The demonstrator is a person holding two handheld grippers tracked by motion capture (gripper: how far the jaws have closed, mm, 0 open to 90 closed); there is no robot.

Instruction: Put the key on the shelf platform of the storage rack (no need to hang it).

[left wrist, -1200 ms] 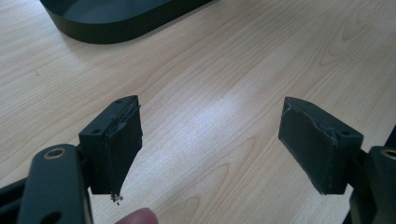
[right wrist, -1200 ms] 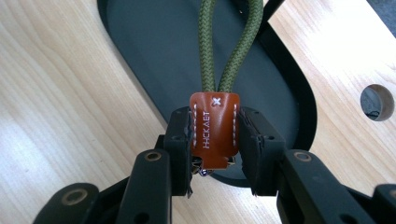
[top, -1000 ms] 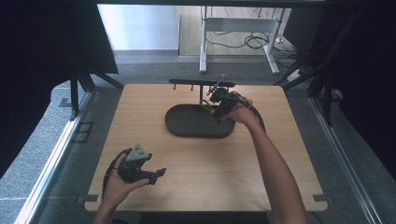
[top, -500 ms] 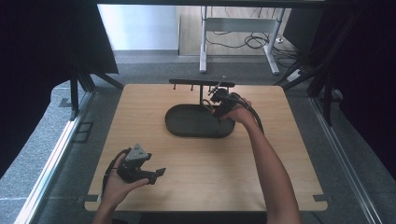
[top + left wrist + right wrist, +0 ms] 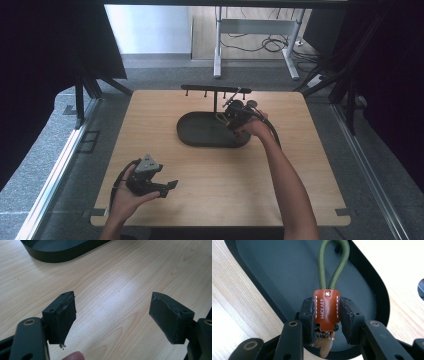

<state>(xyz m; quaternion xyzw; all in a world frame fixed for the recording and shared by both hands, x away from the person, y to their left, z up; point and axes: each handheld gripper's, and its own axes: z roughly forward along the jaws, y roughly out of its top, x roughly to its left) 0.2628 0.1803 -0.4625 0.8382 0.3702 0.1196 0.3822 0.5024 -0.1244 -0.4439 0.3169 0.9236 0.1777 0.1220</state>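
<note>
The right gripper (image 5: 327, 315) hangs over the black oval tray (image 5: 274, 277), its fingers clamped on the brown leather tab (image 5: 326, 310) of a green cord loop (image 5: 334, 265). The left gripper (image 5: 112, 317) rests low over the near desk (image 5: 120, 285), fingers wide apart.

Glossy leather key fob (image 5: 326, 309), matt tray (image 5: 274, 270)

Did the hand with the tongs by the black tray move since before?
No. The right tongs stay over the right end of the black oval tray, below the black peg rack, clamping the brown leather key fob.
</note>
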